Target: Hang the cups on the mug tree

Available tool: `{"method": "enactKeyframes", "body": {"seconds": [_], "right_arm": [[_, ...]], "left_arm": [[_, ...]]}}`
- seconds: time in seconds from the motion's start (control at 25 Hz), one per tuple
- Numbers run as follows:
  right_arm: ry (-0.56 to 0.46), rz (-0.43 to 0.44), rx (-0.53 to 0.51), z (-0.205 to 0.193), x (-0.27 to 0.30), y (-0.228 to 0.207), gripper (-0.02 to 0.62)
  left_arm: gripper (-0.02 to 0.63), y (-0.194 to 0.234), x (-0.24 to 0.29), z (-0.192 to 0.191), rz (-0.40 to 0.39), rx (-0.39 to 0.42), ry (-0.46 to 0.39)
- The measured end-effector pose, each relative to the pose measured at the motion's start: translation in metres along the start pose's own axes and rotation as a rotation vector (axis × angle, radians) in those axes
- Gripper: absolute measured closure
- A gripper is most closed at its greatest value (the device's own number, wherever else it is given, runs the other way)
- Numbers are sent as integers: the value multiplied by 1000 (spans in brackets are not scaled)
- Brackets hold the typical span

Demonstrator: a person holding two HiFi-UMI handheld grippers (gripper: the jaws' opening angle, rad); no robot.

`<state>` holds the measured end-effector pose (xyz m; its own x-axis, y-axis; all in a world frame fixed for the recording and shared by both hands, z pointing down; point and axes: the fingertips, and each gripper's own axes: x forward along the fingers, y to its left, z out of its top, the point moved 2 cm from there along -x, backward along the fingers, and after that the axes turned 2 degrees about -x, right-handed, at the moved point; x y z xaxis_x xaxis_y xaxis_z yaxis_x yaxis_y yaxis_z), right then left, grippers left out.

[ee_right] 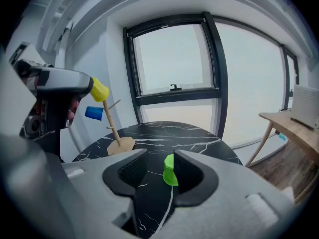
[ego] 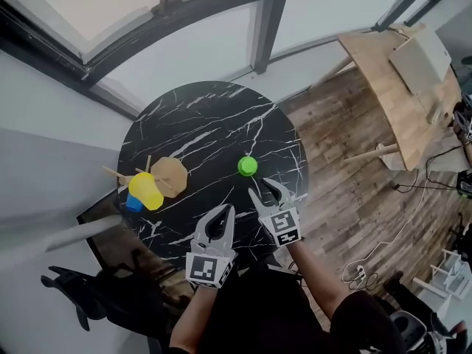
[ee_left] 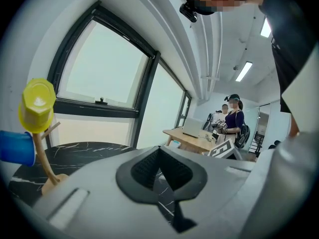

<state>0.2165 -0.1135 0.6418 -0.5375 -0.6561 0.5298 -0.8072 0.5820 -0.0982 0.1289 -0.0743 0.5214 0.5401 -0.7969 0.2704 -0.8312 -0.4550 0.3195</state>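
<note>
A wooden mug tree [ego: 168,175] stands at the left of the round black marble table [ego: 214,116]. A yellow cup [ego: 146,190] and a blue cup [ego: 133,203] hang on its pegs. A green cup [ego: 248,166] sits upside down near the table's middle. My right gripper [ego: 263,189] is open just short of it. In the right gripper view the green cup [ee_right: 170,170] shows beyond the jaws, partly hidden by the right one, and nothing touches it. My left gripper [ego: 225,211] is shut and empty near the front edge. The tree [ee_left: 47,163] is far to its left.
A light wooden desk [ego: 398,87] stands at the back right on a wooden floor with cables [ego: 383,249]. A black chair [ego: 88,286] is at the lower left. A window runs behind the table. People stand far off by a desk [ee_left: 233,121].
</note>
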Motion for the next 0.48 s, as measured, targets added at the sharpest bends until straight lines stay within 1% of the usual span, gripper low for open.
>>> {"method": "enactKeyframes", "body": {"seconds": [0.08, 0.16, 0.48], "right_arm": [[23, -4, -4, -8, 12, -2, 412], [37, -21, -9, -15, 24, -6, 391], [88, -66, 7, -41, 70, -22, 347]], "left_arm": [[604, 2, 4, 0, 2, -11, 2], [605, 4, 7, 2, 1, -16, -1], [604, 21, 11, -11, 19, -43, 30]]}}
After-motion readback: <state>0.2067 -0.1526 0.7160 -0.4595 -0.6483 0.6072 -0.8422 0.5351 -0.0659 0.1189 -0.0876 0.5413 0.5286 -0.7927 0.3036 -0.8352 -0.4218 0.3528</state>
